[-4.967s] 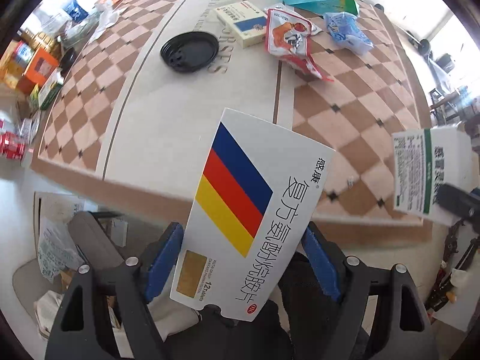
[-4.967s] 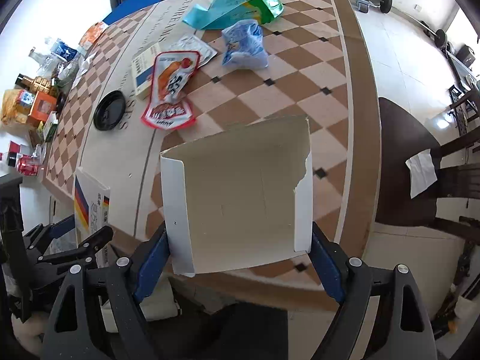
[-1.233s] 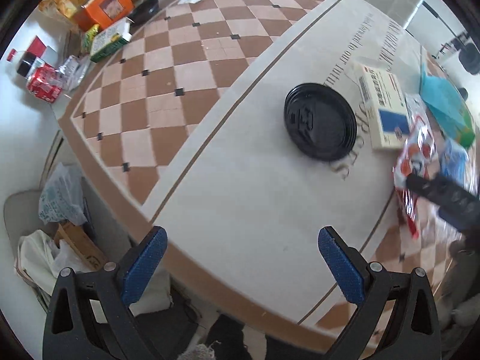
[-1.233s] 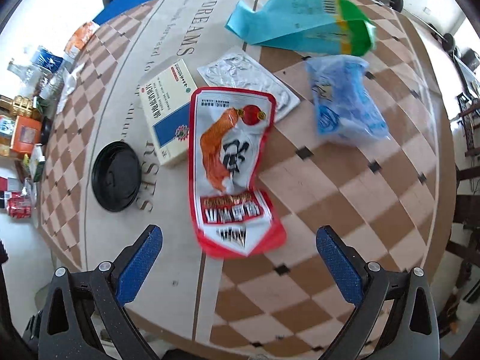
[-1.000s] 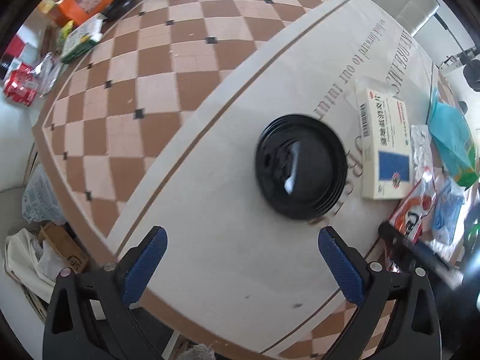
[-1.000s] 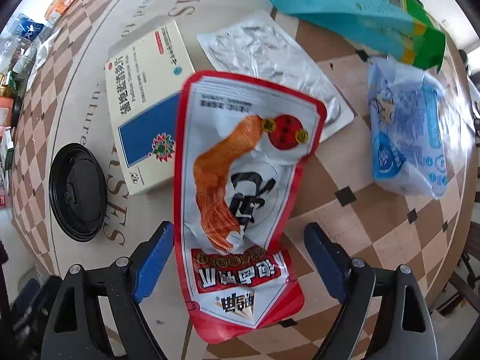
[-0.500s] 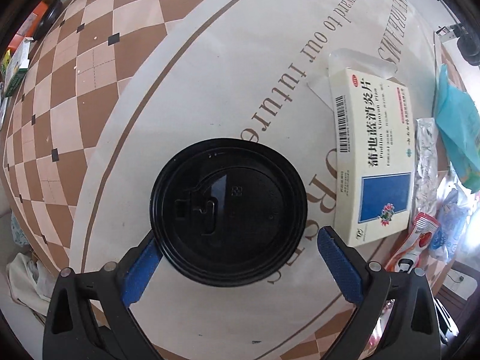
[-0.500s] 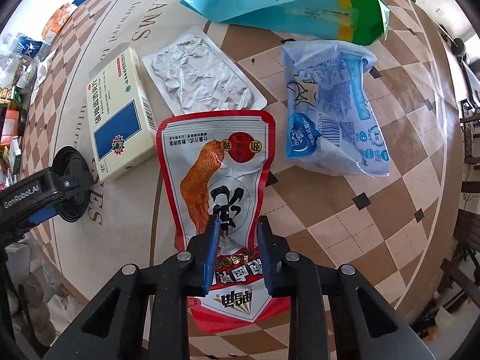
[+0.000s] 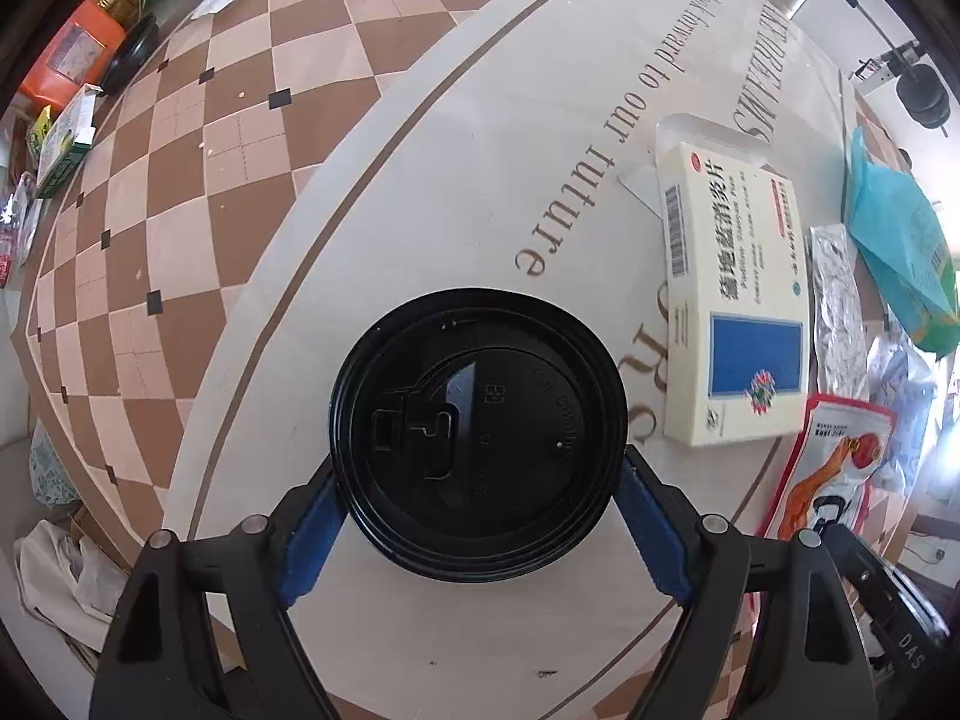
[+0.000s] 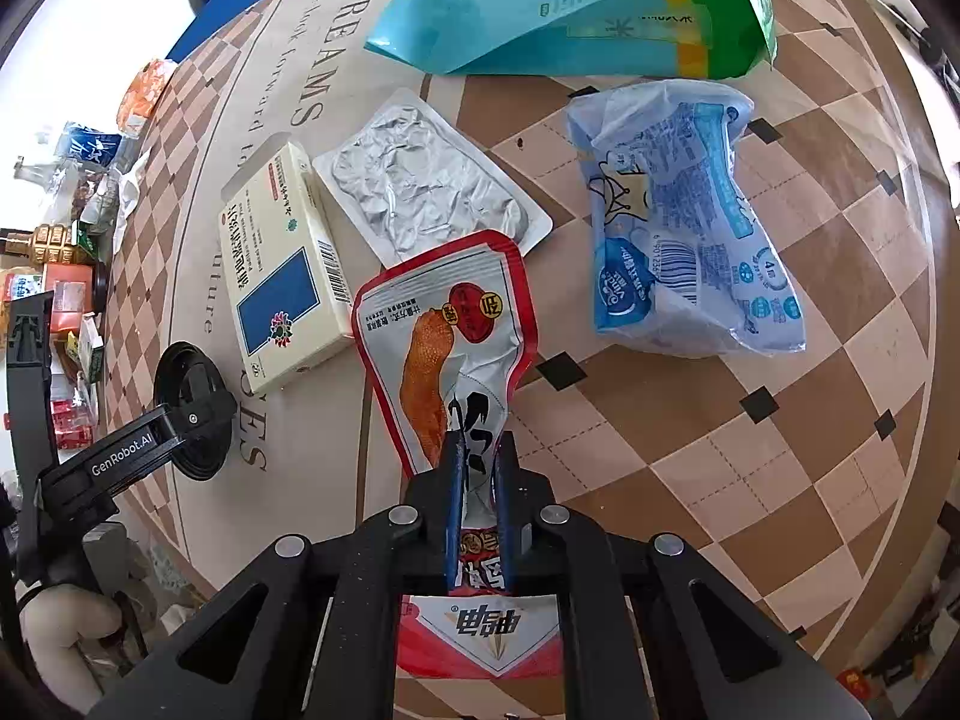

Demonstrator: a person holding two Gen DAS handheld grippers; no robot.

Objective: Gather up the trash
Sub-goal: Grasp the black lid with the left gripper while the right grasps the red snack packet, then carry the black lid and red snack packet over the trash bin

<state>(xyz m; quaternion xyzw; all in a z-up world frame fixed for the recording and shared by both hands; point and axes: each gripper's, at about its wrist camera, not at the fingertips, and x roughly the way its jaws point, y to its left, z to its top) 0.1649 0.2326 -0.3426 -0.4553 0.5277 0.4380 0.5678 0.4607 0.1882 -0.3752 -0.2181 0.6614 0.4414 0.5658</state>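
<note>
Left wrist view: left gripper (image 9: 480, 504) closed to the width of a black cup lid (image 9: 477, 432), both blue pads touching its rim, flat on the cream tablecloth (image 9: 420, 192) printed "forward to our future". Just right of it, a cream medicine box (image 9: 735, 300) with barcode and blue panel. Right wrist view: right gripper (image 10: 478, 480) pinched tight on a red-and-white snack pouch (image 10: 447, 348) showing a chicken foot. Beside it a foil pack (image 10: 420, 186), a blue wrapper (image 10: 678, 228), a teal-green bag (image 10: 576, 6); "GenRobot.AI" readable on the other gripper's arm.
</note>
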